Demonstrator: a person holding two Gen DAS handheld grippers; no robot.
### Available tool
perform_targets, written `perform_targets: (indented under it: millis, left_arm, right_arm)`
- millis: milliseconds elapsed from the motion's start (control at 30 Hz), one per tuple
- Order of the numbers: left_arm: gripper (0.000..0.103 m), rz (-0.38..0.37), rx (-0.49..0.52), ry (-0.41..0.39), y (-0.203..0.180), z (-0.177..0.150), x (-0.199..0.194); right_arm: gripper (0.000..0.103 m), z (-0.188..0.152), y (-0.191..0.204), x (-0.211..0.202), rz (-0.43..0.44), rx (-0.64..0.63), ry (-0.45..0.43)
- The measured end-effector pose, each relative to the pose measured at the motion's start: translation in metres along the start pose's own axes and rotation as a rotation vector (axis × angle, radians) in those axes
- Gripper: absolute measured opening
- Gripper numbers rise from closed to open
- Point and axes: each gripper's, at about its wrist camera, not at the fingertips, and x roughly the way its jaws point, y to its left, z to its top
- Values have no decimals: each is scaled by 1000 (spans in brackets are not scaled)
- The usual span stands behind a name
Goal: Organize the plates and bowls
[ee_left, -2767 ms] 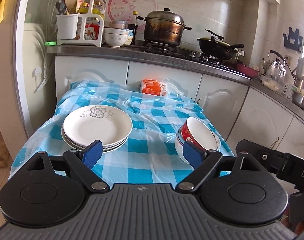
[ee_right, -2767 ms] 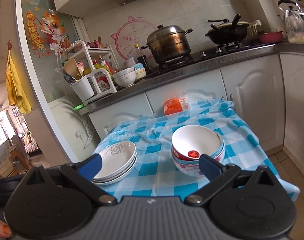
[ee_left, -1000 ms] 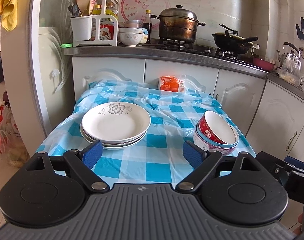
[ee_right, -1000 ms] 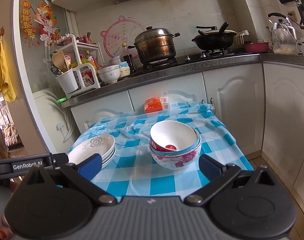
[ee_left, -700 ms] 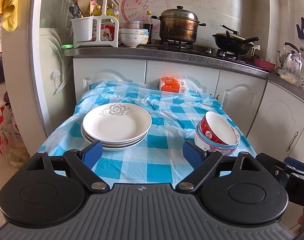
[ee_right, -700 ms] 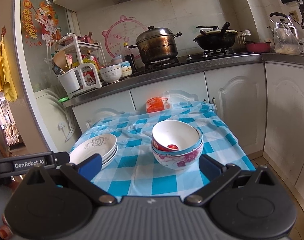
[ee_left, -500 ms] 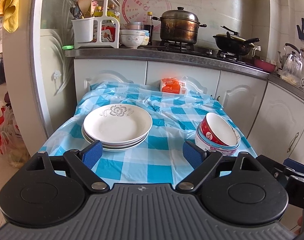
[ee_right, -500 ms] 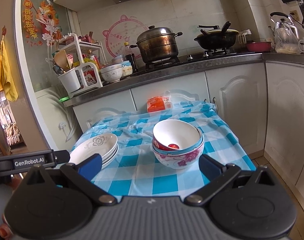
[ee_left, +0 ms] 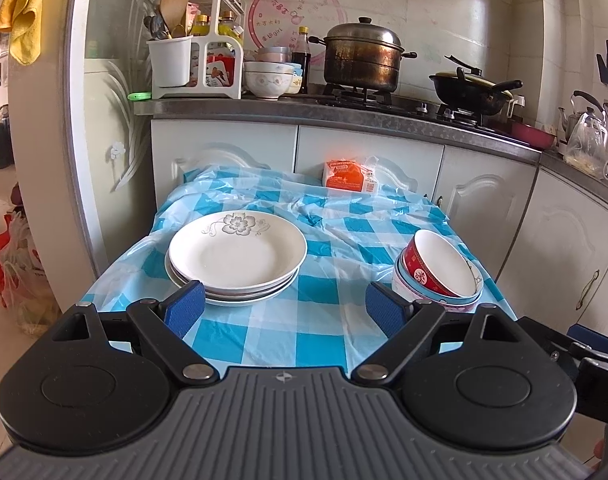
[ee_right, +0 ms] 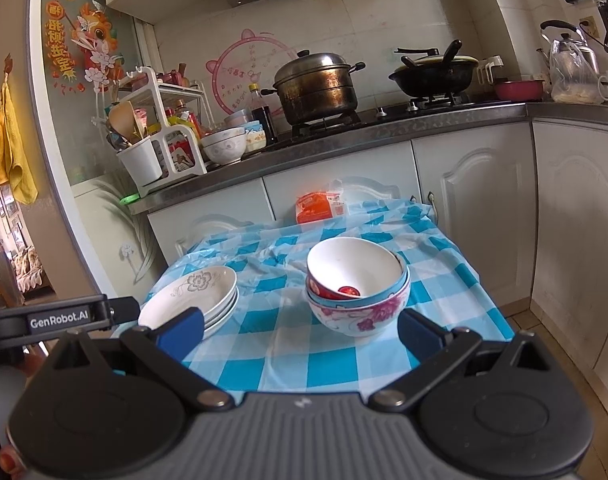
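"GenRobot.AI" on left gripper point(ee_right: 59, 322) body, lower left of right wrist view. Plate stack point(ee_left: 236, 256) left of centre, bowl stack point(ee_left: 440, 272) right, both on blue check tablecloth point(ee_left: 324, 320). Orange packet point(ee_left: 346, 176) behind. Left gripper point(ee_left: 283, 310) and right gripper point(ee_right: 299, 330) spread wide, empty. Kitchen counter point(ee_left: 344, 114), steel pot point(ee_left: 362, 60) at top.

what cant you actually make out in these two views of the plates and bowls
- Plate stack: near edge hidden by the left gripper finger in the left wrist view; the exact plate count is unclear.
- Bowl stack: lower bowls' insides are covered by the tilted top bowl in both views.
- Orange packet: print too small to read.
- Table: near edge hidden behind each gripper body.
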Motion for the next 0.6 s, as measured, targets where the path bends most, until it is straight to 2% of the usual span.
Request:
perform_targets:
  millis: [433, 600]
  left_arm:
    - [103, -32, -32, -35, 3, 2, -7]
    - [103, -8, -90, -54, 12, 12, -2]
  right_arm:
    - [102, -2, -3, 1, 20, 9, 13]
    - [102, 1, -1, 7, 28, 1, 15]
